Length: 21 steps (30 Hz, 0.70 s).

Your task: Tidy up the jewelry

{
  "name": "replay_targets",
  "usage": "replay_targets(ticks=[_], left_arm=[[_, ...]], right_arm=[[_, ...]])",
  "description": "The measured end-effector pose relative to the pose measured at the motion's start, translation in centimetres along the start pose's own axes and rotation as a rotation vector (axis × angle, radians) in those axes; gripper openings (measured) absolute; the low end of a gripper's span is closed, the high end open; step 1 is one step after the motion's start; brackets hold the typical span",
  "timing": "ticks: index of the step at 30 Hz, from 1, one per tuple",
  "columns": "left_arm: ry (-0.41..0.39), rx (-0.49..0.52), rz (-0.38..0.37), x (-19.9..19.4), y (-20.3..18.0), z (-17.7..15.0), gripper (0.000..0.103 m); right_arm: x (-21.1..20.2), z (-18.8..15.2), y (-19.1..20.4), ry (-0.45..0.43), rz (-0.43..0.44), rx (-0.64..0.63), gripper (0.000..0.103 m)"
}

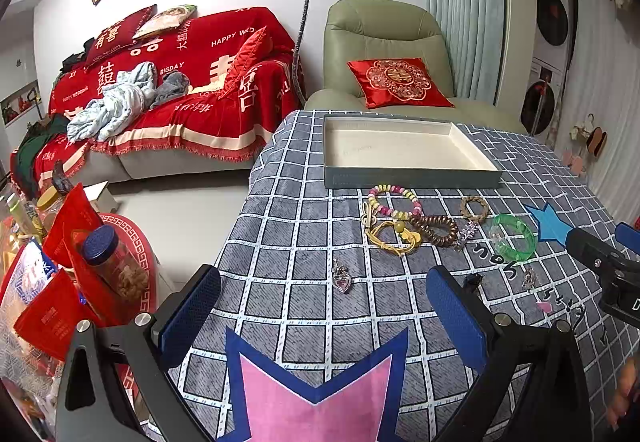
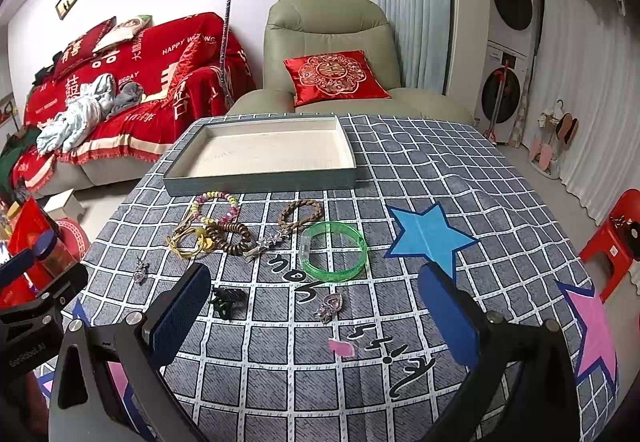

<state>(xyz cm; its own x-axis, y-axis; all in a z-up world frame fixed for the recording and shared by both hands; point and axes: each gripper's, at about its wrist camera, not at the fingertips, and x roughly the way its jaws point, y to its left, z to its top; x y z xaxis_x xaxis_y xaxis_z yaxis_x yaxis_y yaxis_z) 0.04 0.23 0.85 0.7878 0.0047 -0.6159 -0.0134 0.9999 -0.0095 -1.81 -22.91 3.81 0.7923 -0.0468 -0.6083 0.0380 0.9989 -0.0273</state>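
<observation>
the right gripper [image 2: 314, 316] stood wide open and empty, with the heart pendant [image 2: 330, 307] lying on the cloth just ahead between its fingers. the left gripper [image 1: 324, 312], also wide and empty, had another heart pendant [image 1: 341, 278] ahead. the empty tray [image 2: 256, 178] lay beyond.

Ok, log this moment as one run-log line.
left gripper open, empty | right gripper open, empty | tray empty | green bangle, bracelets on tablecloth
</observation>
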Motion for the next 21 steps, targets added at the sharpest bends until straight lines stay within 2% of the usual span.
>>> replay_targets(ticks=[21], left_arm=[[0.009, 0.005, -0.001, -0.04, -0.08, -0.62, 0.103]], right_arm=[[0.39, -0.39, -0.12, 0.01, 0.008, 0.014, 0.103]])
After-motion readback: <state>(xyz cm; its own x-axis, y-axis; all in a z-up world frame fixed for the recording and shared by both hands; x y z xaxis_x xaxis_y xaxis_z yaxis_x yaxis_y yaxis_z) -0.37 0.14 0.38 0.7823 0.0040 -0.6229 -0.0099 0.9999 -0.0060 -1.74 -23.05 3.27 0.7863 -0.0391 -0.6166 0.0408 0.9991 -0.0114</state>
